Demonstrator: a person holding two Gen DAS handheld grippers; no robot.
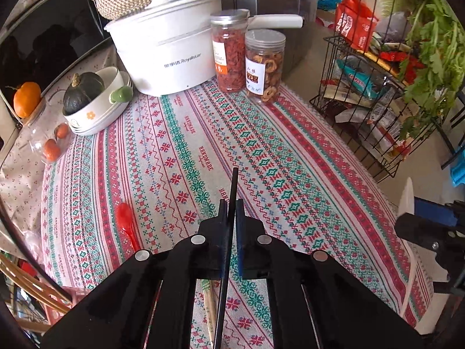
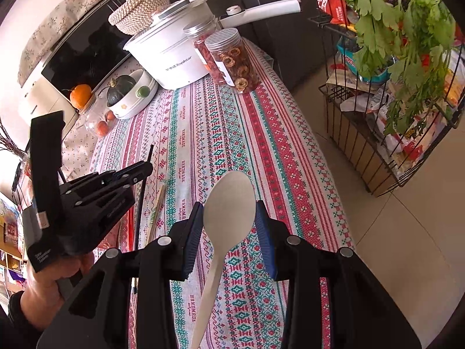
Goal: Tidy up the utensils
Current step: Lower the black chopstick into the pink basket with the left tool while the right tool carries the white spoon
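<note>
Utensils are split between my two grippers and the tablecloth (image 1: 180,145). Biggest of them is the pale spoon (image 2: 229,203), its bowl sitting between the blue pads (image 2: 191,232) of my right gripper (image 2: 229,218). The pads stand at either edge of the bowl; I cannot tell whether they actually press it or just frame it. I judge the spoon light and stiff, probably plastic, with a smooth, curved bowl that would tend to slide out of a squeeze. The flat handle running back under the gripper looks like the safer place to hold.

Next is the black chopstick (image 1: 232,192), clamped in my left gripper (image 1: 231,203), whose jaws are nearly together on it. It pokes forward past the fingertips and trails back beneath the gripper. It looks thin, rigid and slick, and I expect it to pivot if held far from its middle.

A wooden chopstick (image 1: 209,299) lies on the cloth under the left gripper, just beside the black one. A small red spoon (image 1: 126,224) lies on the cloth to the left, apart from both grippers; it seems light and easy to nudge away.

From the right wrist view, the left gripper (image 2: 145,168) is held low over the table, pointing toward the far end, with the hand (image 2: 49,279) wrapped around its grip. My right gripper hangs level above the cloth, aimed the same way.
</note>
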